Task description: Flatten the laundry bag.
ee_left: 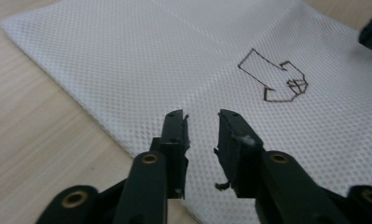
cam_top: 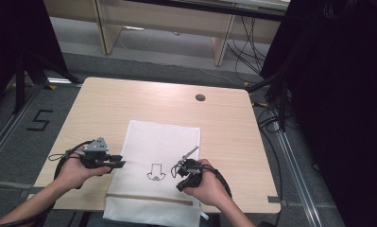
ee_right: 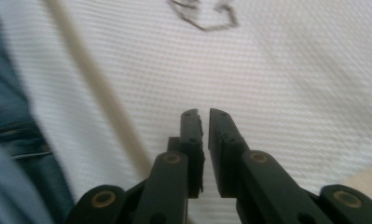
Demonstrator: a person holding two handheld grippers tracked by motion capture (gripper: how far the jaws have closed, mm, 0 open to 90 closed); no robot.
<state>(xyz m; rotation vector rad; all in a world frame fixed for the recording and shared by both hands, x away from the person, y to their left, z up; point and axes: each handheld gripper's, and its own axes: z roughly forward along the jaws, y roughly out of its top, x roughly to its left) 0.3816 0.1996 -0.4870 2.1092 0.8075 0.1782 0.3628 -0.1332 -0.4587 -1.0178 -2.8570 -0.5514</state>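
A white mesh cloth [cam_top: 162,142] lies on the wooden table [cam_top: 106,109], and its near end hangs over the front edge. A small black line drawing [cam_top: 156,173] is marked on it. My left gripper [cam_top: 120,164] hovers at the cloth's left edge. In the left gripper view, my left gripper [ee_left: 201,119] is open and empty over the cloth [ee_left: 127,56], with the drawing [ee_left: 274,79] beyond. My right gripper [cam_top: 180,185] is just right of the drawing. In the right gripper view, my right gripper [ee_right: 204,114] is nearly closed on nothing above the cloth [ee_right: 291,84], with the drawing [ee_right: 204,16] blurred ahead.
A round cable hole [cam_top: 200,97] sits near the table's far edge. Wooden furniture [cam_top: 176,23] stands behind, black curtains hang at both sides, and cables [cam_top: 271,118] lie on the floor to the right. The person's jeans [ee_right: 16,140] are below the front edge.
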